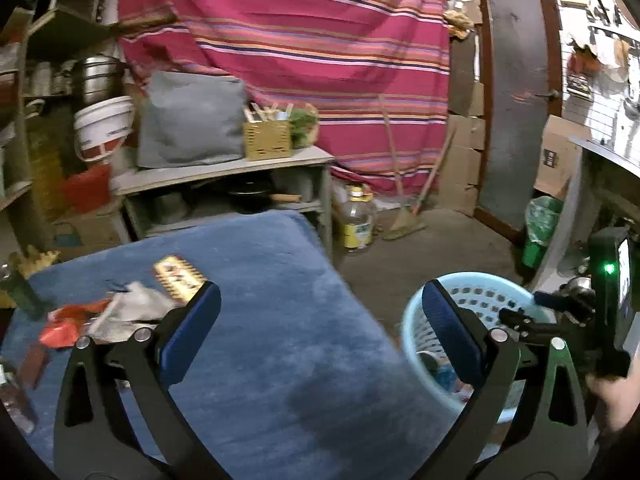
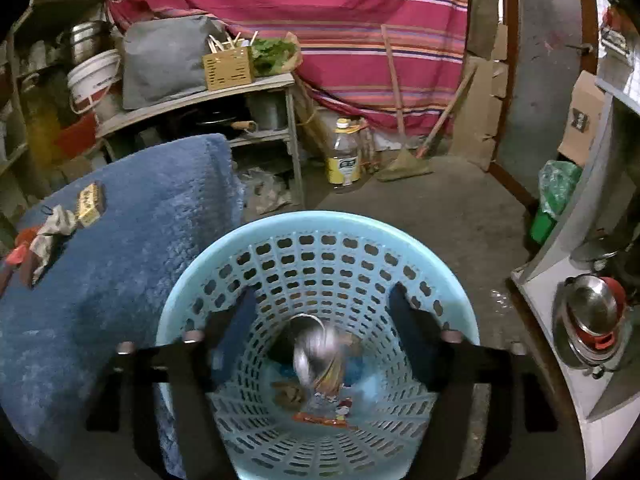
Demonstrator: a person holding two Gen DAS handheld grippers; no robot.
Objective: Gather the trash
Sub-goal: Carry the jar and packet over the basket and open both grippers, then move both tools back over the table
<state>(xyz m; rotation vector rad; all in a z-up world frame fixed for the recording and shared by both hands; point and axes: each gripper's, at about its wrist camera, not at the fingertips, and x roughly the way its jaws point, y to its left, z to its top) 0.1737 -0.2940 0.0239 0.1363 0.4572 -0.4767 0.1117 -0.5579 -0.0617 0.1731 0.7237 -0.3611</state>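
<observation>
We are working both claws above the blue blanket (image 1: 280, 320) and the basket (image 2: 320, 240).

Left claw (image 1: 320, 328): jaws standing wide, nothing between them. It is hanging over the blanket's right part, with the basket (image 1: 472, 300) just past its right finger.

Right claw (image 2: 320, 320): jaws open, aiming down into the basket mouth. A silvery wrapper (image 2: 316, 356), blurred, is sitting between the fingers but lower, inside the basket; no pad is touching it, so we are reading it as let go and dropping. More scraps are lying on the basket floor.

Trash left to collect, all on the blanket's far-left part:
- gold wrapper (image 1: 178, 282), flat, long axis running from near-right to far-left
- grey crumpled piece (image 1: 128, 312), touching the gold wrapper's near side
- red wrapper (image 1: 68, 324), just left of the grey piece
- a darker scrap at the left edge, too blurred to name

The relation we are watching: that pile lies ahead and to the left of the left claw, just beyond its left finger, and well apart from the right claw, which is busy at the basket. We are judging the left claw the nearer one for the next pickup. It is needing a swing leftward and a turn so the jaws cross the gold wrapper's short side.
</observation>
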